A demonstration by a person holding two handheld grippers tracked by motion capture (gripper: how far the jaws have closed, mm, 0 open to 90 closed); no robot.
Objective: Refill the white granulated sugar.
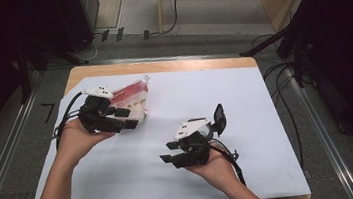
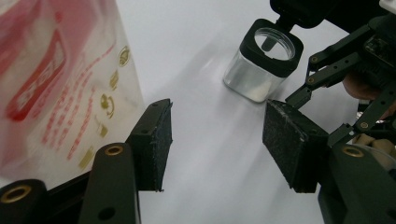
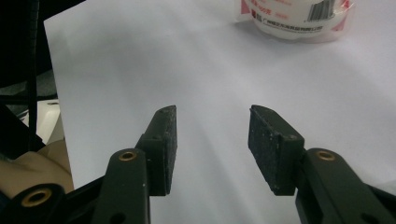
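Right gripper is hovering part-open, holding nothing, bare white sheet ahead. Left gripper is standing part-open and empty just beside the red-printed pouch. Open-lidded clear jar is sitting between both grippers.

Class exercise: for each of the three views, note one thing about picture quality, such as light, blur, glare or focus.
High view: evenly lit white table sheet, surroundings falling into darkness. Left gripper view: the red-printed translucent plastic bag is close and blurred; the clear square jar with the black rim shows soft smear. Right gripper view: black jaws sharp, the bag's barcode label softer, the sheet bright without hard shadows.
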